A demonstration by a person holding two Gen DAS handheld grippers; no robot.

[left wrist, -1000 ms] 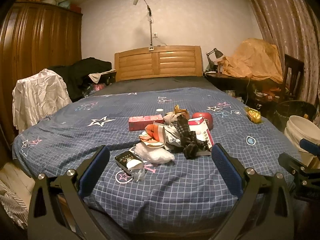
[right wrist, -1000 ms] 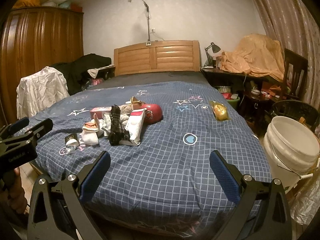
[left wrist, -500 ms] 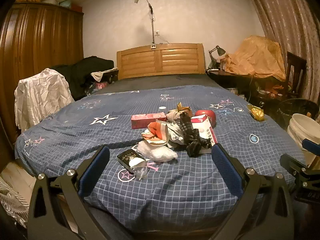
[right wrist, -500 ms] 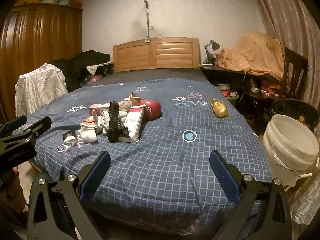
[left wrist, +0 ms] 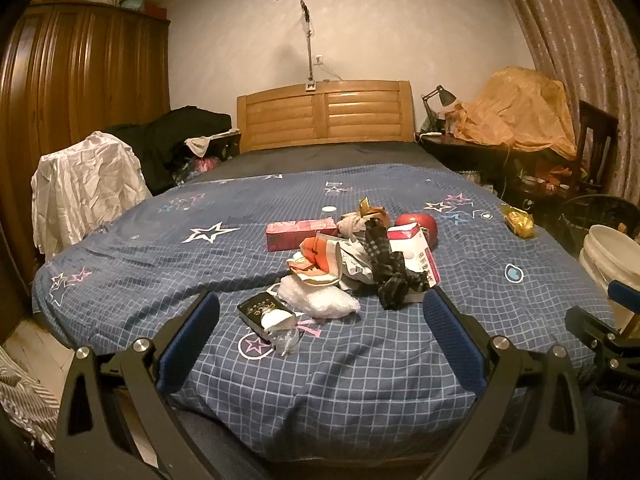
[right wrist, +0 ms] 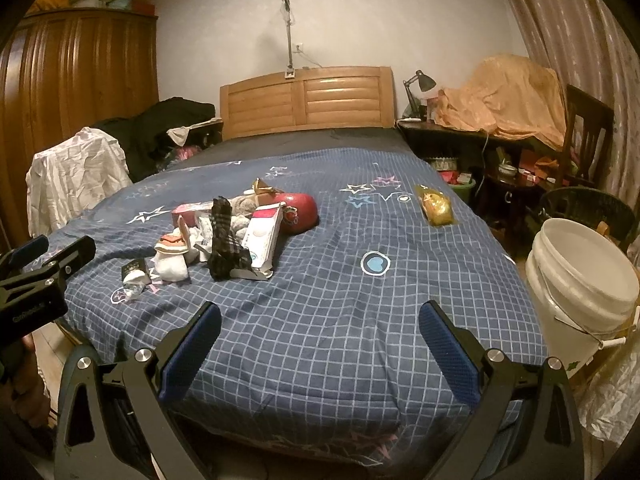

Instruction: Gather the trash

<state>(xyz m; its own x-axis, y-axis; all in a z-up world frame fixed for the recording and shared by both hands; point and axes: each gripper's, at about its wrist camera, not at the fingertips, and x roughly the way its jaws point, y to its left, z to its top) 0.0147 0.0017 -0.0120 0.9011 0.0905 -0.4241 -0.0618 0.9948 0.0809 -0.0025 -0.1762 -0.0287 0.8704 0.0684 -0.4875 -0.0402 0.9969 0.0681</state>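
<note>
Blue-padded and spread wide, the left gripper [left wrist: 320, 340] holds nothing; the right gripper [right wrist: 320, 340] is likewise agape and empty. Both hang off the foot of the bed [left wrist: 400, 360]. From the left gripper, the trash pile [left wrist: 352, 256] lies at twelve o'clock on the checked quilt: a dark box [left wrist: 260, 310] nearest, white crumpled plastic [left wrist: 320, 300], a checked rag [left wrist: 384, 264], a pink carton [left wrist: 300, 234], a red packet [left wrist: 418, 224]. A gold wrapper [right wrist: 436, 204] sits apart, at one o'clock from the right gripper. At three o'clock stands a white bucket [right wrist: 584, 276], what shows of its inside bare. Since a second ago both views have crept slightly nearer the pile.
</note>
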